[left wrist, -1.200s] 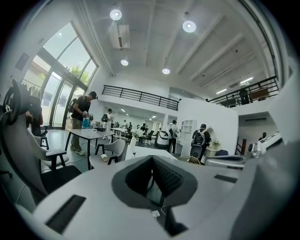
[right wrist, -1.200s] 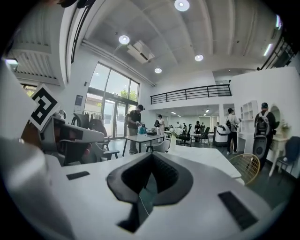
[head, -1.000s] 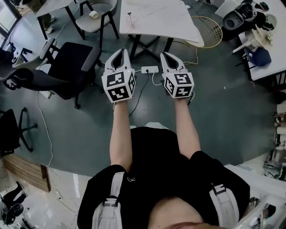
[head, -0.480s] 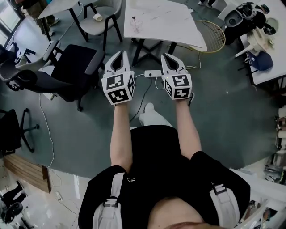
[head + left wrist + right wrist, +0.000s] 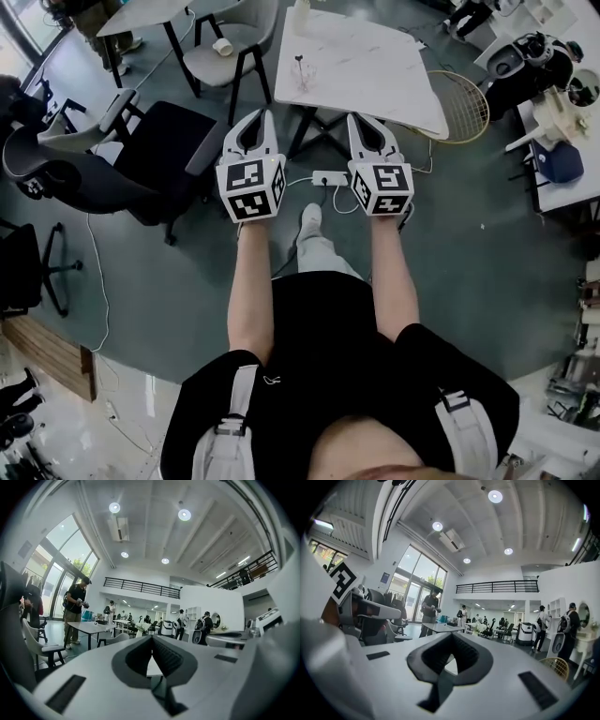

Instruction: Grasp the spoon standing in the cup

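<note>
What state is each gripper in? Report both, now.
The left gripper is shut, fingers together, holding nothing.
The right gripper is shut, fingers together, holding nothing.

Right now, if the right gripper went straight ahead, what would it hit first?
Probably the white table. The right gripper points toward its near edge, and nothing shows in between, though depth is hard to judge from here.
</note>
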